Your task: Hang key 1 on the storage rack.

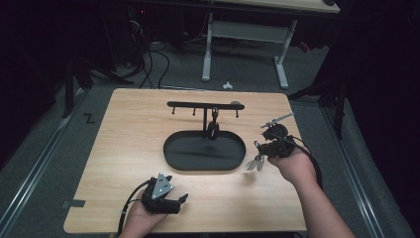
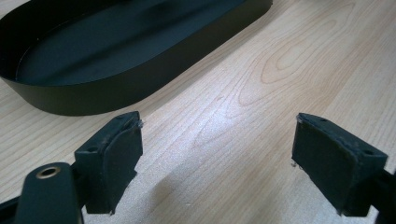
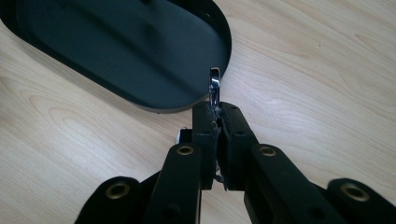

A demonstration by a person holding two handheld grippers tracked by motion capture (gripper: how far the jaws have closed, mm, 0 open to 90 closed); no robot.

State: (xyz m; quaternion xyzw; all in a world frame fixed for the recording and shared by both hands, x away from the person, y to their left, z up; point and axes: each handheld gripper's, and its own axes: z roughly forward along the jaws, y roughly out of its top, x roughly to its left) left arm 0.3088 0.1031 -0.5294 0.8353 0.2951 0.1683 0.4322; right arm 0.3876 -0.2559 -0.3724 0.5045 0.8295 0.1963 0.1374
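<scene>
Both tools are black. The left tool (image 1: pixel 166 198) carries a grey three-cornered plate dotted with screws, and its jaws end in blocky pads. The right tool (image 1: pixel 267 147) has brass-ringed pivot holes on its arms. Black cables trail from each. Forearms are bare.

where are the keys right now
The keys hang from the shut right tongs, just off the right end of the black oval tray, above the wooden table in the high view.

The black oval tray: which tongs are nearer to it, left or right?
Right. The right tongs hang just off the black oval tray at its right end; the left tongs sit farther back, near the table's front edge.
</scene>
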